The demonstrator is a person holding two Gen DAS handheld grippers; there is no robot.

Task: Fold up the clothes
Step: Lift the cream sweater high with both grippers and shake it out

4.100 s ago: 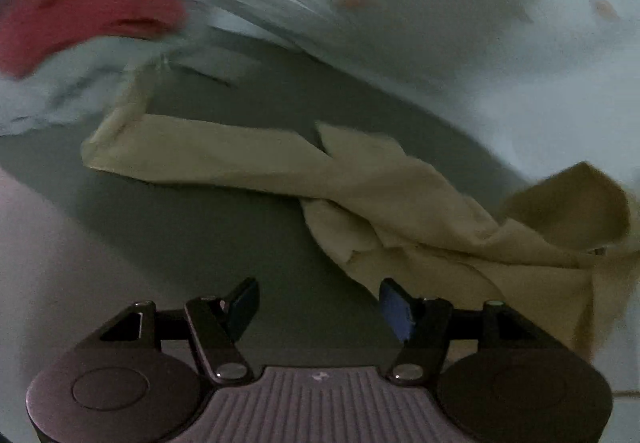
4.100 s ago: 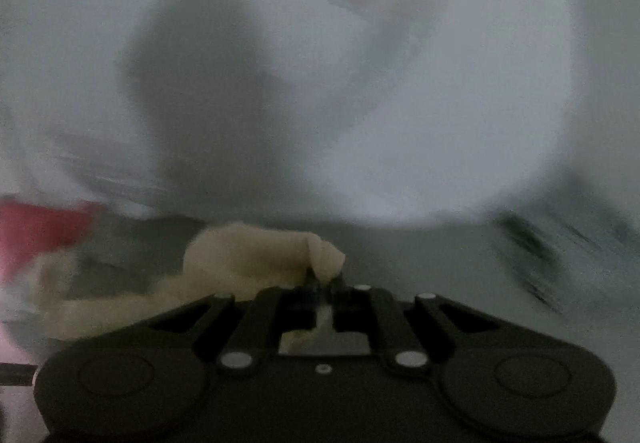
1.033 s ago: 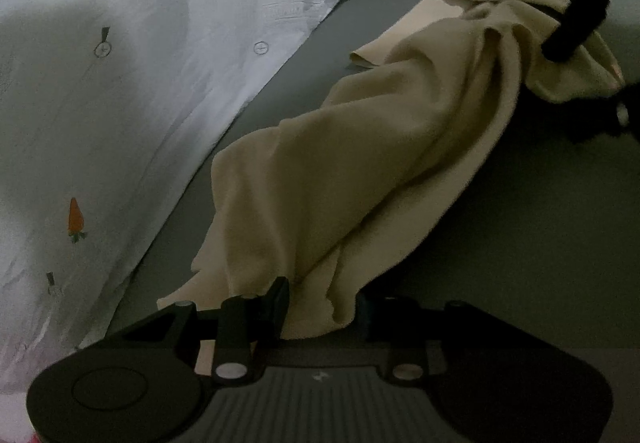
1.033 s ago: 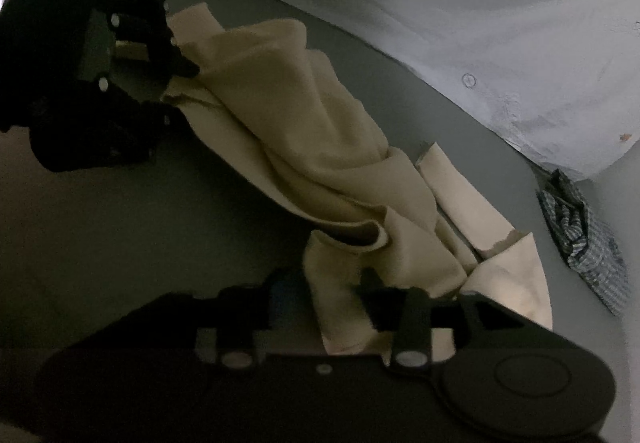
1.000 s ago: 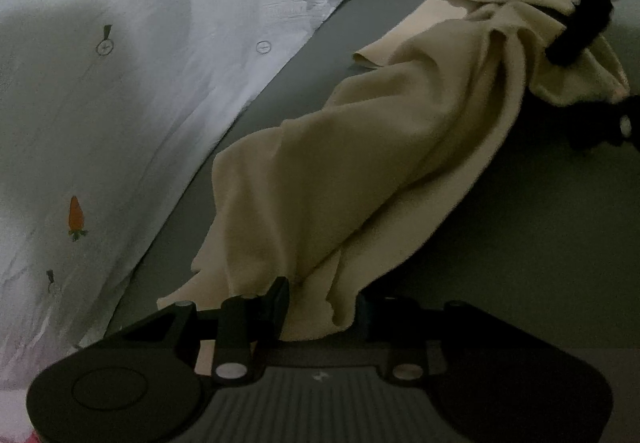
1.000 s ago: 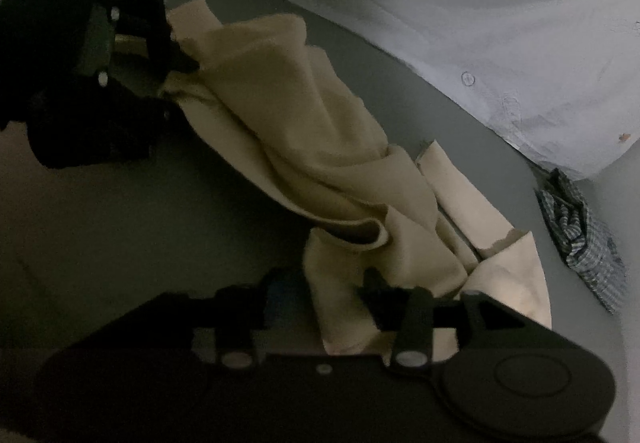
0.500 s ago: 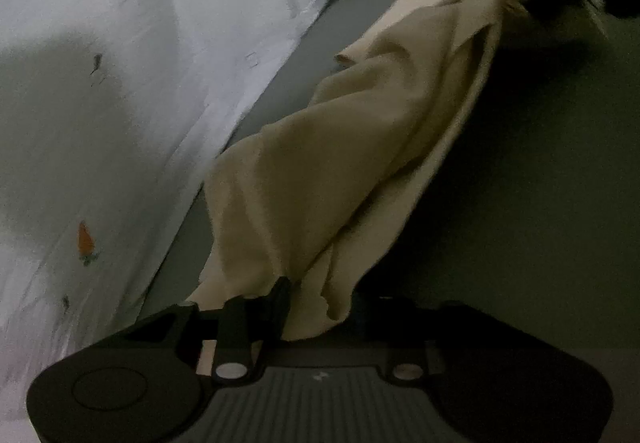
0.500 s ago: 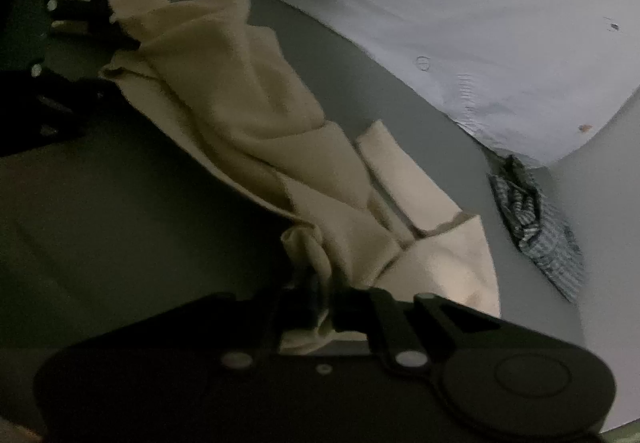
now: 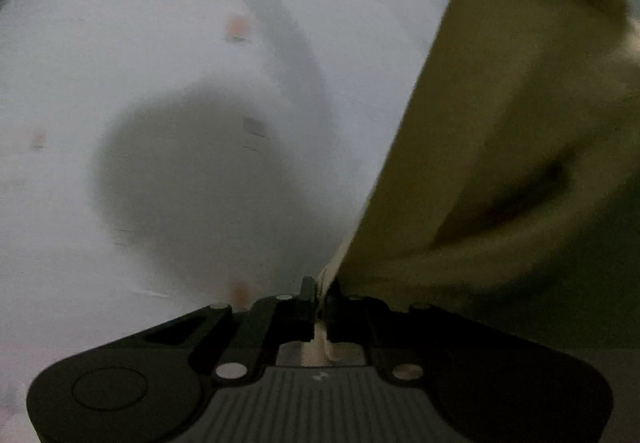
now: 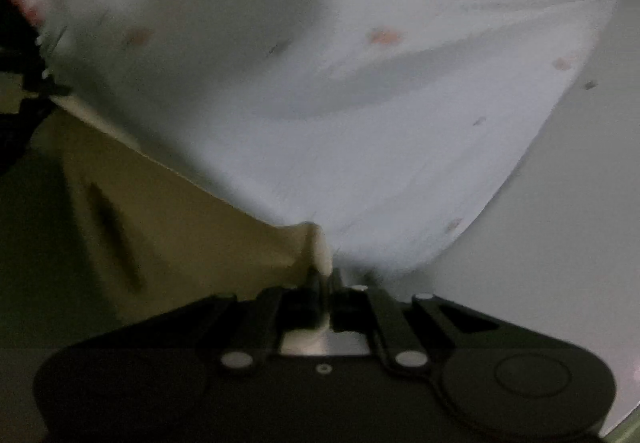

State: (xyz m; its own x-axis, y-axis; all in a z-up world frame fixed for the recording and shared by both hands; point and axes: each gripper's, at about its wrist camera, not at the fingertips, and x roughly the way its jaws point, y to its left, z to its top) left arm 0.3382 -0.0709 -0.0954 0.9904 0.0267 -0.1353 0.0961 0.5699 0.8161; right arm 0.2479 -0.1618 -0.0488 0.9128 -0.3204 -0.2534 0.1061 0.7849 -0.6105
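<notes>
Both the left gripper [image 9: 319, 297] and right gripper [image 10: 326, 283] pinch the beige garment [image 9: 500, 147], stretched before a white carrot-print sheet [image 10: 360, 83].

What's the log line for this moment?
left gripper: shut on cream garment | right gripper: shut on cream garment | garment spread between them

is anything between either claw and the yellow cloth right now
No. The left claw and the right claw are each shut directly on an edge of the yellow cloth, which stretches between them. Only the white carrot-print bedding lies behind it, not in the way.
</notes>
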